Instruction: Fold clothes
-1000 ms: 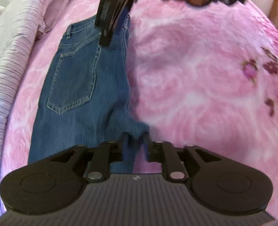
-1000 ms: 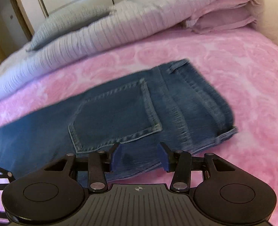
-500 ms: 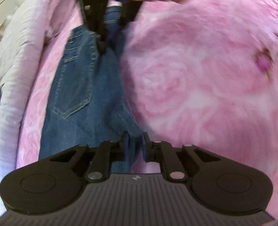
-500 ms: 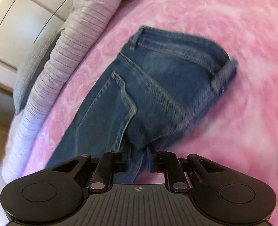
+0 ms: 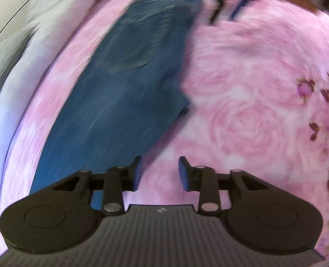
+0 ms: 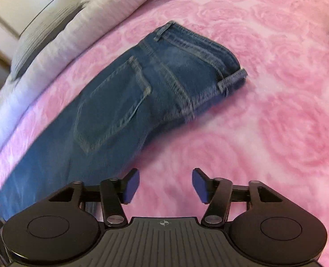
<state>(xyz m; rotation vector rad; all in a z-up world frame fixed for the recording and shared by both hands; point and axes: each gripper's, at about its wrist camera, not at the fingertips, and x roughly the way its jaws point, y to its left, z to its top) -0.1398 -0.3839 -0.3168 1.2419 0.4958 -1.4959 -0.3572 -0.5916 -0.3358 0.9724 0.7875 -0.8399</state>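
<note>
With its blue pads parted and only pink blanket showing between them, the left gripper (image 5: 160,173) has just been opening and grips nothing; its left pad sits right at the lower edge of the jeans (image 5: 128,93), whether touching cannot be told through the blur. The tool tilts steeply down toward the bed, jeans running from about 7 o'clock up to 12 o'clock in the left wrist view, waistband end at the top. Right gripper (image 6: 165,185) is likewise released, jaws just opened wide, nothing between the pads, only the pink rose-patterned blanket (image 6: 264,133) under them. It also angles down at the bed, the jeans lying flat just beyond its left pad, spreading from 8 o'clock to 1 o'clock, back pocket (image 6: 113,104) facing up, waistband with belt loop at the far end. In the left wrist view the right gripper shows blurred at 1 o'clock, near the jeans' waist end, apart from the cloth. Striped pale bedding (image 6: 75,29) lies along the blanket's edge at 10 to 11 o'clock.
</note>
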